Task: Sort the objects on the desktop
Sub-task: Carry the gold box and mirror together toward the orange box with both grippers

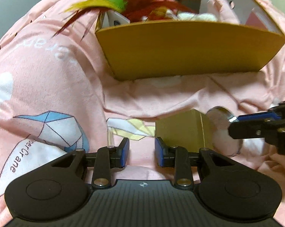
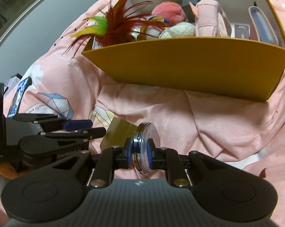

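The right gripper (image 2: 140, 156) clamps a round clear-lidded metal tin (image 2: 145, 147), next lifting it into the far mustard cardboard box (image 2: 180, 64), while the left gripper (image 1: 141, 152), part-open and empty, nears a small olive carton (image 1: 180, 130).

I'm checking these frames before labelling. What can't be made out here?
- Bottom of the yellow box: both views, hidden by its front wall and the feather toy.
- Small gold box: its far side, hidden in both views; partly behind the round clear case in the right view.
- Case contents: the left view is blurred.
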`<act>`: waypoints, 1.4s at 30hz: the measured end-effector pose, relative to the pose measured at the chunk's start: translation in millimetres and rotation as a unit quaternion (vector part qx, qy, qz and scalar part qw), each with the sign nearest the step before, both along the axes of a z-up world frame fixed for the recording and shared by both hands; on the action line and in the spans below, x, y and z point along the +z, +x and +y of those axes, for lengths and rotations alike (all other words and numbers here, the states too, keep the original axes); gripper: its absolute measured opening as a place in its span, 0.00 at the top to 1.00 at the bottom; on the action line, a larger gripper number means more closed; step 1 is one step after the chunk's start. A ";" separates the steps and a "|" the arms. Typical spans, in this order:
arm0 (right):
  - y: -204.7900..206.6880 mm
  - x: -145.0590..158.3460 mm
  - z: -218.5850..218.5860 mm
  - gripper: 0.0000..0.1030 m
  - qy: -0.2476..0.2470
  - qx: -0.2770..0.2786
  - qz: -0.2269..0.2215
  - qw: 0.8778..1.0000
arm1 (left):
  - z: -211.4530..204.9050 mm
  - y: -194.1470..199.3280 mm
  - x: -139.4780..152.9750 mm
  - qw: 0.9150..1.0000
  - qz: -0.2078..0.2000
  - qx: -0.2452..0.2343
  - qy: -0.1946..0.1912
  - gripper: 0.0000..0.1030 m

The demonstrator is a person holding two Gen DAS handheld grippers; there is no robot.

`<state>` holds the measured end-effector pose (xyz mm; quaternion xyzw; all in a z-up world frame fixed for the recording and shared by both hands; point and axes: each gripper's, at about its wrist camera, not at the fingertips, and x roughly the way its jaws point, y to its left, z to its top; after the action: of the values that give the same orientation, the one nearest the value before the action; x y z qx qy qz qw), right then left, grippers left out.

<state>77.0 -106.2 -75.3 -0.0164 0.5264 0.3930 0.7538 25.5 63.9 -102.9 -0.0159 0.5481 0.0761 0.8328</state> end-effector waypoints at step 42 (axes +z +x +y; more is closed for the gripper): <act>-6.6 -2.4 13.8 0.84 0.014 0.051 0.021 0.998 | 11.1 6.2 26.4 0.987 -0.005 0.068 -0.148 0.44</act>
<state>70.3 -92.4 -77.7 -0.0245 0.5346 0.4385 0.7220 31.7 75.0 -76.6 -0.1766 0.5472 0.0509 0.8166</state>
